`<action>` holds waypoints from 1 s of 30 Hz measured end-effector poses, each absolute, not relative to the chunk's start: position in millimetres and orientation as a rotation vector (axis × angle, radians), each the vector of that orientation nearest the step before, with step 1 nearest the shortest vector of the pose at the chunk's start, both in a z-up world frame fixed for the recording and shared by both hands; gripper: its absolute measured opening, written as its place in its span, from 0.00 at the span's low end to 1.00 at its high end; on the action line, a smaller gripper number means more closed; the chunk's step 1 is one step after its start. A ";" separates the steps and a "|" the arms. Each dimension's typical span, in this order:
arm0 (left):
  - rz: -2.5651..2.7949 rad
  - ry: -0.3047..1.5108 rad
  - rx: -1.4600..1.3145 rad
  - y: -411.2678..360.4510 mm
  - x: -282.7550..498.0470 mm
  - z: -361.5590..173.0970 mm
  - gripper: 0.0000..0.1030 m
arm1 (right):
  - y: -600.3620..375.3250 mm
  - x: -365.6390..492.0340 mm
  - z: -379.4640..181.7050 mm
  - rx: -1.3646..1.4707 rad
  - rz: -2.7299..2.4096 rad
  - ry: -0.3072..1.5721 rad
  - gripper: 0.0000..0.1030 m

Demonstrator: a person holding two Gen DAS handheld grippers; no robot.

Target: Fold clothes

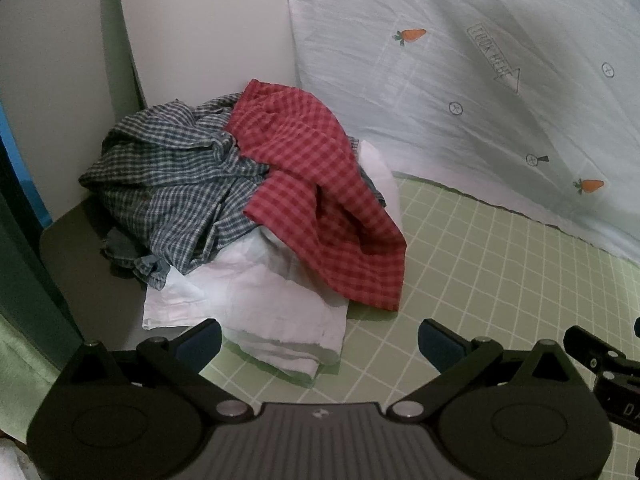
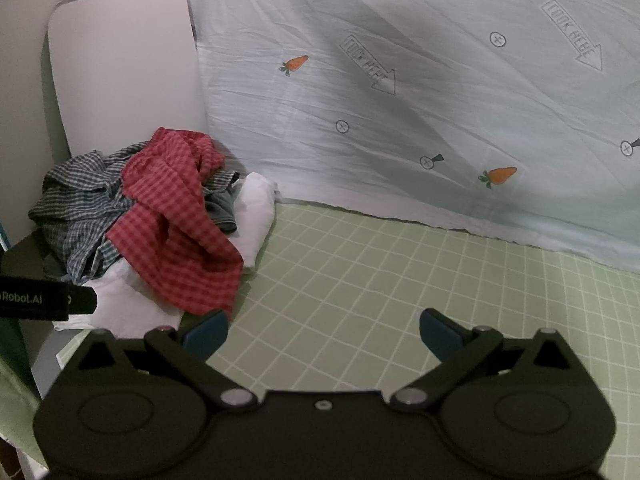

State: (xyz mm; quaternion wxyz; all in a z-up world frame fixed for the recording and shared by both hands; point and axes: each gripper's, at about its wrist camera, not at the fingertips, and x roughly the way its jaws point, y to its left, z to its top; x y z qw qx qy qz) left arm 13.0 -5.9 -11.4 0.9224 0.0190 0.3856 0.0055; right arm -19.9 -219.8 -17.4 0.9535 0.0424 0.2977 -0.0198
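1. Behind everything hangs the pale sheet (image 2: 420, 92), printed with carrots and arrows, sloping down to the green grid mat (image 2: 380, 280). The mat's open stretch is bare, so I judge no garment is yet laid out for folding.
2. At the mat's left corner sits the heap of clothes (image 1: 248, 200), against a white board (image 2: 124, 68). Nothing in it looks folded to me; the whole task seems still ahead.
3. In that heap, the red checked shirt (image 1: 316, 192) drapes over the top, the blue checked shirt (image 1: 176, 184) is bunched to its left, and a white garment (image 1: 256, 304) lies underneath, spreading toward me.
4. My left gripper (image 1: 320, 340) stands wide open and holds nothing, hovering just before the white garment's near edge.
5. My right gripper (image 2: 324, 332) is likewise spread wide and empty, over bare mat, its left finger near the red shirt's hem.
6. The left view shows the heap close, with a bit of denim-blue cloth (image 1: 120, 248) at its left foot. The right view shows more free mat, and the board's rounded top.
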 end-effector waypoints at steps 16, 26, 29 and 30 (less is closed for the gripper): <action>0.015 0.813 0.041 -5.2 19.1 -14.9 1.00 | -218.5 -13.8 -19.3 0.087 -0.044 0.625 1.00; 0.012 0.854 0.029 -4.3 35.3 -24.5 1.00 | -220.1 -4.7 -25.9 0.098 -0.069 0.651 1.00; 0.028 0.874 0.013 -0.1 46.4 -28.5 1.00 | -221.6 2.6 -28.5 0.099 -0.082 0.663 1.00; 0.043 0.882 0.010 1.6 51.0 -29.2 1.00 | -222.6 5.7 -29.1 0.098 -0.083 0.666 1.00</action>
